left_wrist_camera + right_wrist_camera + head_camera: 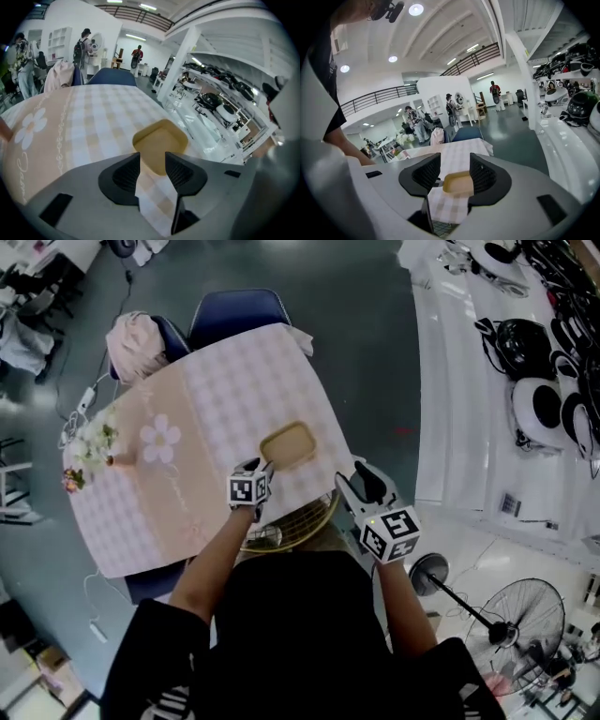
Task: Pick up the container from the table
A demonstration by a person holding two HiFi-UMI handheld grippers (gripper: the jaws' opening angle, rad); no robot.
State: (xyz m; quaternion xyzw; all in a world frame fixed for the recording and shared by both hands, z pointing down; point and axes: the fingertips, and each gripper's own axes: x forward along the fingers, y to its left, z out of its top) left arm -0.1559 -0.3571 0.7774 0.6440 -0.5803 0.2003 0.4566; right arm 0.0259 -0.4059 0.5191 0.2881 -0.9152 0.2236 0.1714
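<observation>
We are holding the left tongs [260, 467] and right tongs [364, 482] open and empty at six o'clock of the container [288, 444], likely light, stiff plastic, eyeing its near rim.

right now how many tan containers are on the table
1: the tan container sits on the checked table near the person's side, just ahead of the left gripper. None seems hidden.

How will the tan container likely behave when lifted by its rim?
The container looks shallow, empty and thin-walled, so it is probably light and fairly stiff. Its smooth, rounded rim may slip between the fingers. Sitting flat on the tablecloth, it should slide rather than tip or roll if pushed.
</observation>
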